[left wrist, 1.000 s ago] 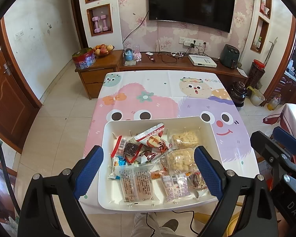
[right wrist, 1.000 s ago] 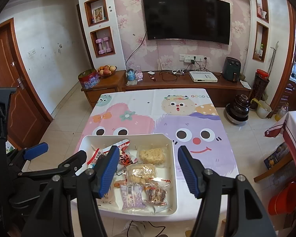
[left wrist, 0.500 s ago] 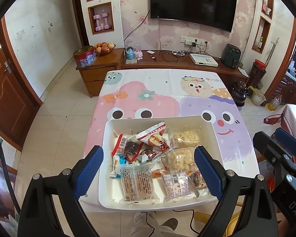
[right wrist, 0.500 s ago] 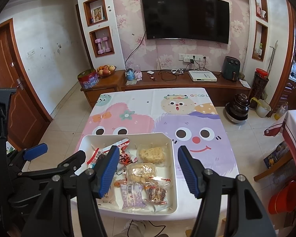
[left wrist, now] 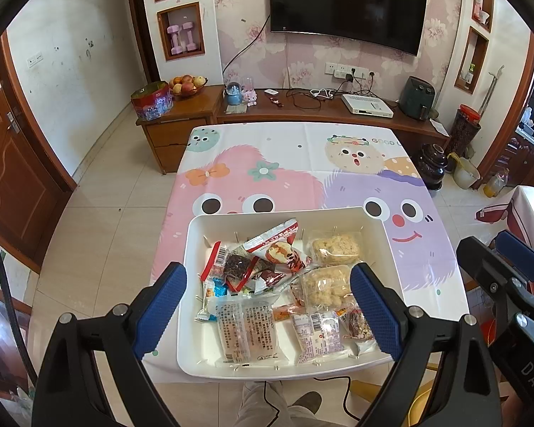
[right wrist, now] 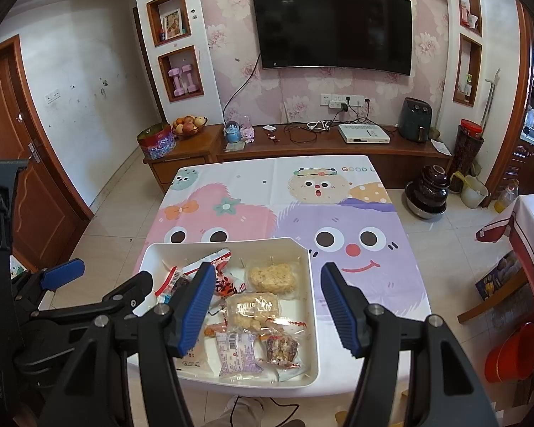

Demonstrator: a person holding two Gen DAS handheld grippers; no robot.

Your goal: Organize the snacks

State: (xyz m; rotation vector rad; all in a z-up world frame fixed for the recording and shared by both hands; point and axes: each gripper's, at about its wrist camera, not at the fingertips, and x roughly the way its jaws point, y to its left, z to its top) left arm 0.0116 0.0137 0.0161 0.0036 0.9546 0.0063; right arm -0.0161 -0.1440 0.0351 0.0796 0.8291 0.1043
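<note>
Snacks [left wrist: 267, 277] fill tray [left wrist: 195, 320] at table's near edge [left wrist: 160, 359]

We see a smooth white plastic tray [left wrist: 195, 284] holding snacks [left wrist: 317, 284] in glossy, crinkled clear film. Under it lies a smooth printed tablecloth [left wrist: 284, 163]; the far cabinet [left wrist: 181, 131] is polished wood, and the floor [left wrist: 103, 235] is glossy tile.
</note>
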